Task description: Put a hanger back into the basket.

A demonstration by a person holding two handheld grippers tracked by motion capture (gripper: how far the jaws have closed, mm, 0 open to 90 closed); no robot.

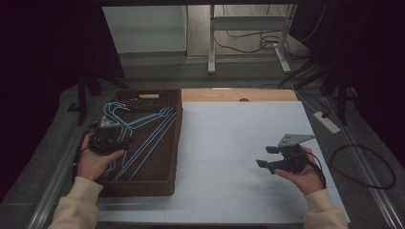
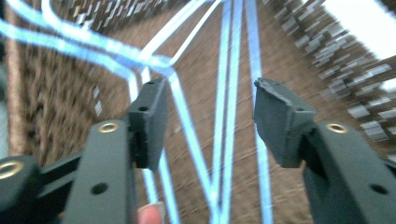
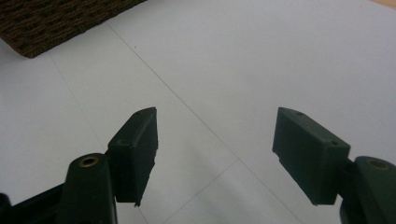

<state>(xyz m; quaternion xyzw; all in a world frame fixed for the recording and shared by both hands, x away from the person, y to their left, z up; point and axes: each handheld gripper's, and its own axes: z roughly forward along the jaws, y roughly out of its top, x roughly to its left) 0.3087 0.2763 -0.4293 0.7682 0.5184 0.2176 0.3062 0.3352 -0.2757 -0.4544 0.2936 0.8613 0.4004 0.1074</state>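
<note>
Table's left edge: we hover over hangers (image 1: 138, 138) in the basket (image 1: 175, 143).
Left gripper (image 2: 210, 116) and right gripper (image 1: 265, 156) both gape empty; next we pinch one hanger.

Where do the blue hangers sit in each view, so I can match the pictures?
High view: blue hangers lie in the brown woven basket at left, under the left gripper.
Left gripper view: their wires run up between the open jaws.
Right gripper view: not in it.
Shared landmark: the basket, whose corner is at that view's top left.

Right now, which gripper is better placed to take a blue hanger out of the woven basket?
Left gripper: it hovers open over the blue hangers in the woven basket. Right gripper is open over the bare mat.
</note>
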